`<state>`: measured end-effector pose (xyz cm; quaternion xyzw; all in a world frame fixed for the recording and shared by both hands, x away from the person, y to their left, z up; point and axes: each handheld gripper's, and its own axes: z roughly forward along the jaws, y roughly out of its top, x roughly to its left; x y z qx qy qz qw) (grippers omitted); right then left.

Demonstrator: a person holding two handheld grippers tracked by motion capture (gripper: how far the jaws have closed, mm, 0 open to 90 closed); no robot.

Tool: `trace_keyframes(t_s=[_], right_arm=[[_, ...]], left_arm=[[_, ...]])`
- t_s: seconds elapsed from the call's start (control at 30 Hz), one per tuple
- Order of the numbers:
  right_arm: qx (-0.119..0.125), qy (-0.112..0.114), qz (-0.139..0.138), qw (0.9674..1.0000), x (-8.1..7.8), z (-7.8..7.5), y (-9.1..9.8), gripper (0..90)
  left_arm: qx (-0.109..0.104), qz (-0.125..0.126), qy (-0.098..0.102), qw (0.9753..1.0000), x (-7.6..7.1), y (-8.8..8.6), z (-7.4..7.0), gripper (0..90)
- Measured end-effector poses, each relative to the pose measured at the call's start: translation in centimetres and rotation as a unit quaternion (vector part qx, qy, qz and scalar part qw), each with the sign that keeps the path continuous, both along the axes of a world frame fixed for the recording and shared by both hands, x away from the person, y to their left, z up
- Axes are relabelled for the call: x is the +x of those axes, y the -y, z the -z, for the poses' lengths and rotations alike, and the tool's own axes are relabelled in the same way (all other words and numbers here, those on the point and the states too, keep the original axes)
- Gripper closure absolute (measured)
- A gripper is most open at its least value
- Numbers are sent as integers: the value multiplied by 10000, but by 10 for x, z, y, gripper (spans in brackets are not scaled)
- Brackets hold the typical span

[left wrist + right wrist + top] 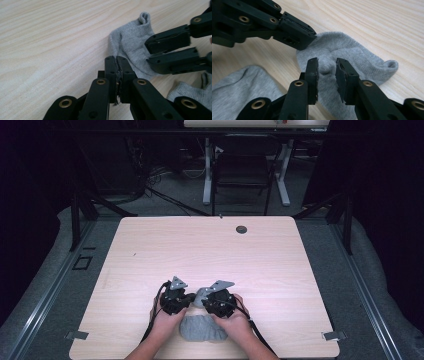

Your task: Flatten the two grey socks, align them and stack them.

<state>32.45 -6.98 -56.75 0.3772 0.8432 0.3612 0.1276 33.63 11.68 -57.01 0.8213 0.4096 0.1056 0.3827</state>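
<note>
A grey ankle sock (362, 57) lies on the wooden table (210, 250) near its front edge. My left gripper (116, 60) is shut, its tips pinching that sock's (130, 42) edge; in the right gripper view the left gripper (310, 35) sits at the sock's upper left rim. My right gripper (327, 63) is open, and its jaws straddle a raised fold in the middle of the sock without pressing it. From above, both grippers, left (192, 299) and right (203, 300), meet tip to tip over the sock (199, 295). A second grey sock (202, 329) lies just in front, between the hands.
The second sock (242, 85) lies flat close to the first one. A dark round grommet (241, 229) sits near the table's far edge. Beyond the table stand a dark chair (242, 167) and white desk legs. Bare wood stretches left, right and forward of the grippers.
</note>
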Motion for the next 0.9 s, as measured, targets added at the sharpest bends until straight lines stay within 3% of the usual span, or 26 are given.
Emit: trace_keyframes(t_s=[0.27, 0.57, 0.8, 0.9], right_arm=[[47, -55, 32, 10000, 1, 3, -3, 713], [-161, -5, 14, 9999, 1, 5, -5, 864], [-135, 39, -20, 9999, 1, 1, -1, 871], [-103, 90, -159, 9998, 0, -4, 3, 871]], left_arm=[[-36, -26, -21, 10000, -1, -1, 1, 885], [-16, -22, -1, 10000, -1, -2, 1, 888], [-17, -30, -13, 10000, -2, -3, 0, 888], [-3, -39, 7, 10000, -1, -4, 0, 888]])
